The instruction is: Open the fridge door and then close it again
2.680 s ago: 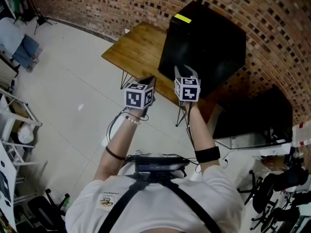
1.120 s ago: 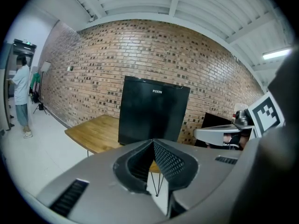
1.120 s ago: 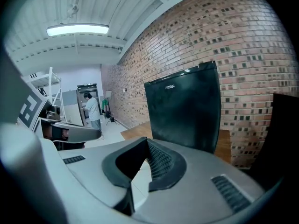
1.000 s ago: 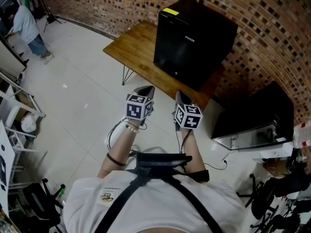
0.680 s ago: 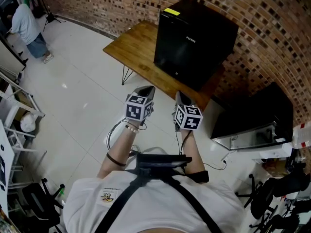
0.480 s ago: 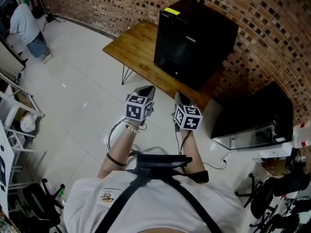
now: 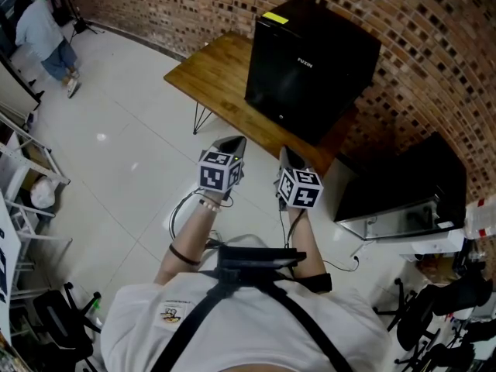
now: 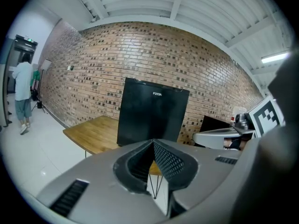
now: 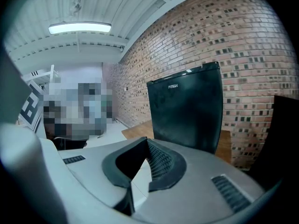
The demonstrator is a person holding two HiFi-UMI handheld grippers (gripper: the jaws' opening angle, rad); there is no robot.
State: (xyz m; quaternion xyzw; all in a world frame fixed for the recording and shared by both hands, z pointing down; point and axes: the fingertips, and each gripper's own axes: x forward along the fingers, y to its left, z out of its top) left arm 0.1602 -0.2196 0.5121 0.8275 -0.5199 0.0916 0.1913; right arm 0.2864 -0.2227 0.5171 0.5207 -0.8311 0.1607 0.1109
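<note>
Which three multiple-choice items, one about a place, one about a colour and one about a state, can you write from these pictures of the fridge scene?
1. Where does the fridge stand?
A. on the floor
B. on the wooden table
C. on a white shelf

2. What colour is the fridge?
A. white
B. silver
C. black

3. How do the jaws of the left hand-held gripper and the right hand-held gripper stand?
A. together, holding nothing
B. wide apart
C. closed on the fridge door

Answers:
1 B: the head view shows the fridge on the tabletop by the brick wall.
2 C: its body and door are black in every view.
3 A: each gripper view shows the pads meeting with nothing between them, away from the fridge.
</note>
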